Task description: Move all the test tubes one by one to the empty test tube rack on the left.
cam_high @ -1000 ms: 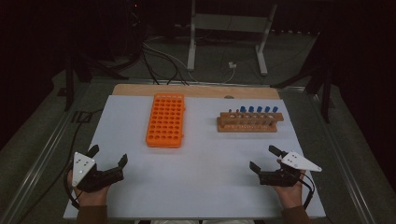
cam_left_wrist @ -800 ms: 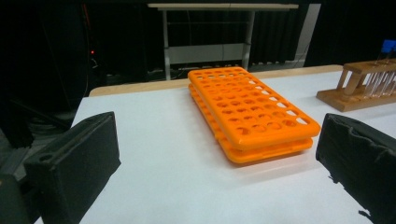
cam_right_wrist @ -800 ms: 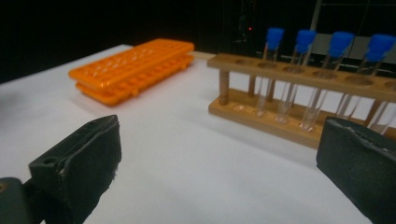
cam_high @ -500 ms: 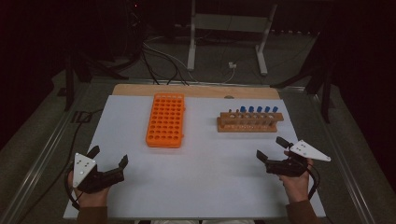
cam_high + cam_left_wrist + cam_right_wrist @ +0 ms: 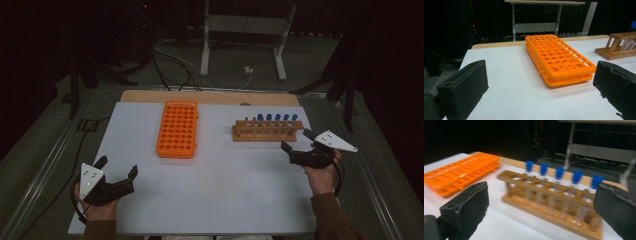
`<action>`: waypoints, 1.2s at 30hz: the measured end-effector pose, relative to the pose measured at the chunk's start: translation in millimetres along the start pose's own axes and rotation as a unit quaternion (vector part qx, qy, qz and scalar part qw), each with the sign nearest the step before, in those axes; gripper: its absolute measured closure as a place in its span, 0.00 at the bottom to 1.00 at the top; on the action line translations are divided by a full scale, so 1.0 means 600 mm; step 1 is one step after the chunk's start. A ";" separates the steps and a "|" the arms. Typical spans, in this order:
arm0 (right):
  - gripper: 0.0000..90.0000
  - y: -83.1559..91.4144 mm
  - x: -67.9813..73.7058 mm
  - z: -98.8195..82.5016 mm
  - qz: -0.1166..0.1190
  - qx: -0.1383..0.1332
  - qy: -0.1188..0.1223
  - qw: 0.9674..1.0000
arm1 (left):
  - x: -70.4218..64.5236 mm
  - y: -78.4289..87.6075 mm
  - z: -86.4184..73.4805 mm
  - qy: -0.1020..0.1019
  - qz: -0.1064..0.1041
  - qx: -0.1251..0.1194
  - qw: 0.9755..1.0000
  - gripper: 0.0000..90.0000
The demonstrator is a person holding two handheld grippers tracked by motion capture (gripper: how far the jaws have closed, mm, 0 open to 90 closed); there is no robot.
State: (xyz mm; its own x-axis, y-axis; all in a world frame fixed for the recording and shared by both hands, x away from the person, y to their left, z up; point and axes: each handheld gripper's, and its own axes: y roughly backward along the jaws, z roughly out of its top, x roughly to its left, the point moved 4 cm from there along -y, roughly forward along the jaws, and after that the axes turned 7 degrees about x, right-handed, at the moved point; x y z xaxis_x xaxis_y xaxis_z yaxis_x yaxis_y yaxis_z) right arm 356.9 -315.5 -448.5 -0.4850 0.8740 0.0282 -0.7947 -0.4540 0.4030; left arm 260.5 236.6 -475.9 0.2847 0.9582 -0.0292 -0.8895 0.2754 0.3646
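The wooden rack (image 5: 267, 131) of blue-capped tubes (image 5: 277, 117) is standing at the far right of the white table (image 5: 225, 190), long axis running left–right. The right gripper (image 5: 297, 144), jaws spread and empty, is hovering just near of its right end, facing it. The left gripper (image 5: 116, 167), also spread, is resting well apart at near left, behind the orange rack (image 5: 178, 128).

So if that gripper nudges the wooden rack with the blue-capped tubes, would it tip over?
Probably not easily: the wooden rack sits on a flat base, so it would likely slide across the smooth white table. The clear tubes stand loose in holes, so they may rattle, and they look breakable if it did topple.
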 end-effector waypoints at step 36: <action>0.83 -0.138 -0.117 -0.009 -0.096 0.086 -0.040 0.991 | 0.003 -0.004 -0.002 0.018 -0.009 0.000 1.000 0.01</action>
State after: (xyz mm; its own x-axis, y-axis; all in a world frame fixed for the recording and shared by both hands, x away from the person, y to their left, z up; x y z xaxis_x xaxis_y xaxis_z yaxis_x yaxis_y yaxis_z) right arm 454.8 -340.2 -489.1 -0.2954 0.9554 0.0057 -0.7916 -0.2481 0.5584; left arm 262.8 237.6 -477.7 0.2872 0.9553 -0.0698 -0.8841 0.2924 0.3645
